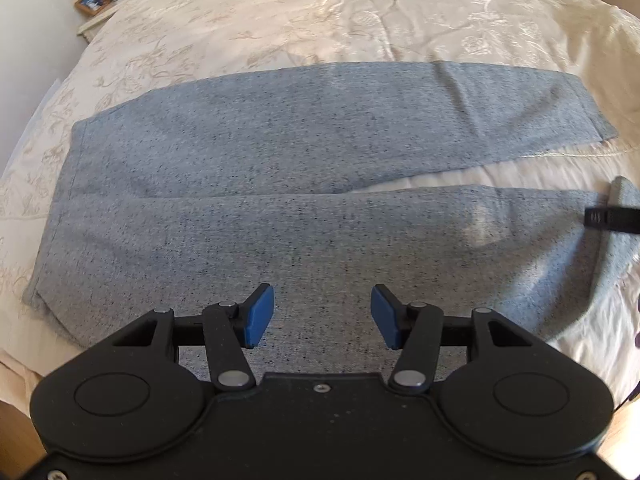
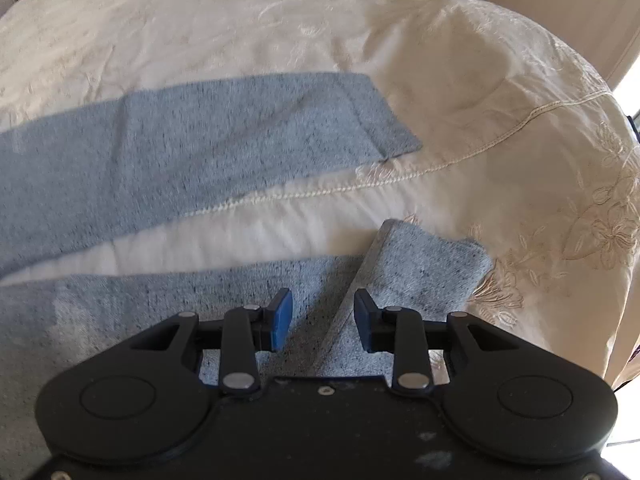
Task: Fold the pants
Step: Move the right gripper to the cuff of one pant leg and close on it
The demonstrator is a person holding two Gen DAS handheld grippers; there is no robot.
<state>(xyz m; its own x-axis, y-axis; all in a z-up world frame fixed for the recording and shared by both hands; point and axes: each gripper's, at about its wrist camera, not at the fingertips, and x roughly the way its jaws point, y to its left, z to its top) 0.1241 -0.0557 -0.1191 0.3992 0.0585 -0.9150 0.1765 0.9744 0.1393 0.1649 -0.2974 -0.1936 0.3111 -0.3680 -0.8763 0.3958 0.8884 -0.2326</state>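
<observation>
Cream embroidered bedspread [image 1: 320, 12] carries grey pants [image 1: 248, 152] spread flat, legs parted, near its front edge. Left gripper [image 1: 322, 316] hovers released above them; right gripper [image 2: 322, 320] gapes over the folded-back cuff [image 2: 424, 268].

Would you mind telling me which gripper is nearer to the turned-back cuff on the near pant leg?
Right. The right gripper hangs open right at the turned-back cuff, while the left gripper hangs open over the middle of the same leg, well short of it.

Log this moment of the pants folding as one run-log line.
pants: flat on bed, legs apart | near leg cuff: turned back | left gripper: open, empty | right gripper: open over cuff fold
</observation>
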